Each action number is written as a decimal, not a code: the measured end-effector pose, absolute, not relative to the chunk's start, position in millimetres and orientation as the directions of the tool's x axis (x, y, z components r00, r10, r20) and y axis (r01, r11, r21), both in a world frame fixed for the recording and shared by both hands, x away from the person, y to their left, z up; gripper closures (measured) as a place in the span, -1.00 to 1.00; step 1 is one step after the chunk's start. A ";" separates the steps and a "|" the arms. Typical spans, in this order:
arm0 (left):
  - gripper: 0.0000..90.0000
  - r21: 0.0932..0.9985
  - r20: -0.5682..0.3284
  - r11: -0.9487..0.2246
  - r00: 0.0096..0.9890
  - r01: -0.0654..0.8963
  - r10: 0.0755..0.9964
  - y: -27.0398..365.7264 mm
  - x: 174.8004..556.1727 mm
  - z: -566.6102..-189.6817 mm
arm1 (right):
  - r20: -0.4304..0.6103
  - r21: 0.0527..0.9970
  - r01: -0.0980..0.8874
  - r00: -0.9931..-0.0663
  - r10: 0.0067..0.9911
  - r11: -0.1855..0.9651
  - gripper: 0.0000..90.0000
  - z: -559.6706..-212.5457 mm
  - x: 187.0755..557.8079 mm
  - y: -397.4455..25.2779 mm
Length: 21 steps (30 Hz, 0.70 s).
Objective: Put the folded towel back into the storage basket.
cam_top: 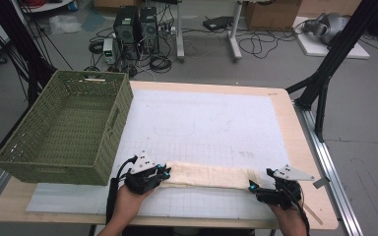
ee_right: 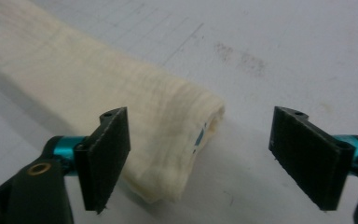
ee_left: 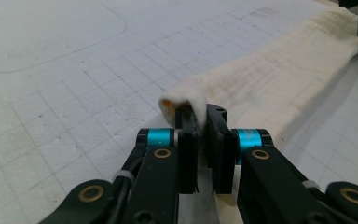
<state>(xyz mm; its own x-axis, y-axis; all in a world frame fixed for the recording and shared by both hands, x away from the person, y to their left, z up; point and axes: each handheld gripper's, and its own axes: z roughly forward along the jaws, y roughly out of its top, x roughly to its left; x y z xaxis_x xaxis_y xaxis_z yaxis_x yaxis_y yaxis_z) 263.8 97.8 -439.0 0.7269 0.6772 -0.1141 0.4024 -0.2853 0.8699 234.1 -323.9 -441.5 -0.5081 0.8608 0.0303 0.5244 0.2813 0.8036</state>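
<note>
A long cream-coloured folded cloth (cam_top: 207, 175) is lying across the lower middle of the high view, on a white gridded mat (cam_top: 211, 123) that is covering most of the pale wooden tabletop (cam_top: 295, 132). The cloth is sitting near the mat's front edge, and the stretch of mat above it is lying bare all the way to the far edge. A green woven plastic basket (cam_top: 66, 125) is standing at the left of the frame, its near corner hanging over the tabletop's left edge and ending just beside the left claw (cam_top: 161, 173).

The left claw is pinching the cloth's left end; the left gripper view is showing what the high view is not, namely a small bunched tuft (ee_left: 184, 100) of fabric squeezed between jaws that are standing almost together, with only a narrow slit between them. That same view is catching the other claw as a dark shape at the upper right corner, at the cloth's far end.

The right claw (ee_right: 200, 156) is standing wide apart, gripping nothing. In the right gripper view the cloth's rounded end (ee_right: 186, 126) is lying between the two jaws, closer to the left one; whether that jaw is brushing the fabric is hard to tell. A small blue mark (ee_right: 199, 137) is showing at the fold opening.
</note>
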 end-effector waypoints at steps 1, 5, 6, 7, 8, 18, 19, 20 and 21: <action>0.85 0.870 -0.109 -0.287 0.724 0.401 0.682 98.0 263.6 -439.1 | 0.037 0.794 0.535 -0.517 0.855 0.289 -0.33 -444.0 235.6 -322.6; 0.85 0.865 -0.094 -0.301 0.719 0.401 0.688 99.1 264.3 -440.3 | 0.067 0.765 0.572 -0.528 0.847 0.296 0.07 -451.7 238.5 -318.7; 0.85 0.865 -0.094 -0.302 0.718 0.402 0.689 99.1 264.3 -440.3 | 0.070 0.762 0.577 -0.524 0.849 0.294 0.14 -451.0 239.1 -319.1; 0.85 0.865 -0.091 -0.303 0.718 0.400 0.690 98.8 264.2 -440.4 | 0.079 0.758 0.586 -0.519 0.851 0.287 0.24 -450.4 239.1 -319.2; 0.85 0.863 -0.087 -0.307 0.717 0.401 0.691 98.0 263.6 -440.9 | 0.079 0.758 0.586 -0.519 0.851 0.287 0.24 -450.4 239.1 -319.2; 0.08 0.794 0.034 -0.420 0.657 0.440 0.753 89.7 259.2 -446.6 | 0.077 0.748 0.579 -0.559 0.825 0.323 0.79 -448.2 237.0 -312.2; 0.00 0.788 0.021 -0.407 0.639 0.463 0.769 91.3 259.7 -446.1 | 0.071 0.750 0.575 -0.561 0.825 0.327 0.79 -448.3 236.8 -312.1; -0.05 0.786 0.005 -0.398 0.638 0.474 0.770 91.7 259.6 -446.7 | 0.068 0.750 0.573 -0.561 0.825 0.329 0.79 -448.3 236.6 -311.9; -0.04 0.786 0.005 -0.398 0.638 0.474 0.770 91.7 259.6 -446.7 | 0.066 0.749 0.575 -0.561 0.825 0.330 0.79 -448.1 236.3 -311.5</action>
